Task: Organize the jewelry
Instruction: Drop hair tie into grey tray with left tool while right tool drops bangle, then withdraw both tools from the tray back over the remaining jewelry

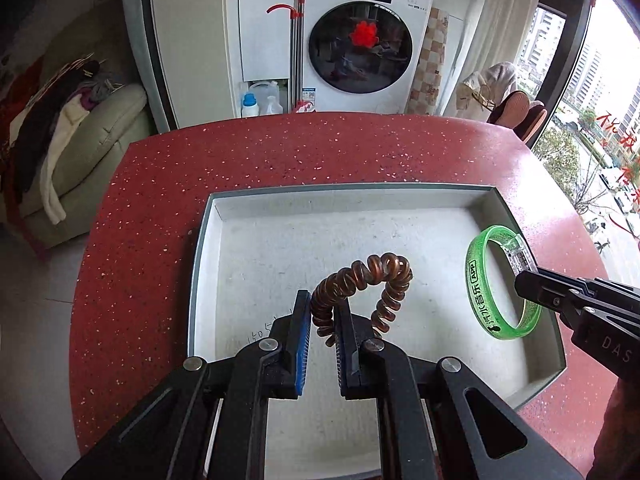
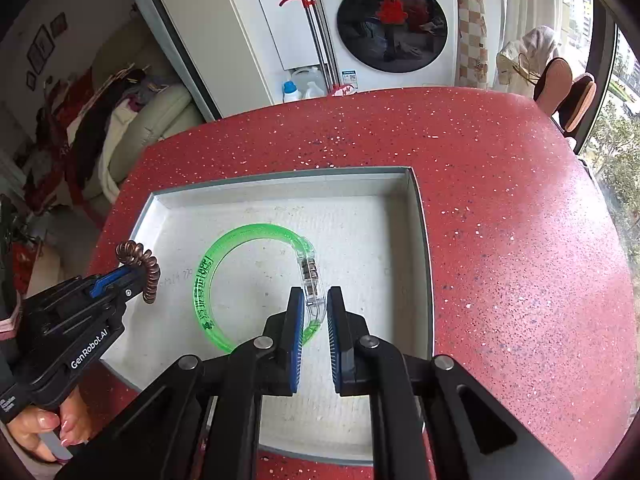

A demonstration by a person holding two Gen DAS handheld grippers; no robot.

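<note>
Jewelry is what I carry now, one piece in each claw, and both pieces hang above the shallow grey tray [image 1: 532, 380] that lies on the red speckled table [image 1: 280, 152]. In my left gripper [image 1: 323, 312] I pinch a brown spiral bracelet [image 1: 362, 284]; the blue pads press on one end of the coil, and the rest of the loop stands up and curls over in front of the fingers. In my right gripper [image 2: 316, 312] I pinch a green translucent bangle [image 2: 224, 252] by its clear clasp section, so the ring sticks out forward and to the left, over the white floor of the tray. The two pieces are apart and do not touch each other, and as far as I can see neither one rests on the tray floor. I see no other jewelry in the tray, only some faint handwriting on its bottom. I judge that I am in the step of bringing the pieces to the tray, just before the putting down. The next move, I think, asks me to lower each claw until its piece is close to the floor, keep the two in separate places, left and right, and only then spread the fingers, so the springy coil does not jump and the bangle does not roll to the wall.
</note>
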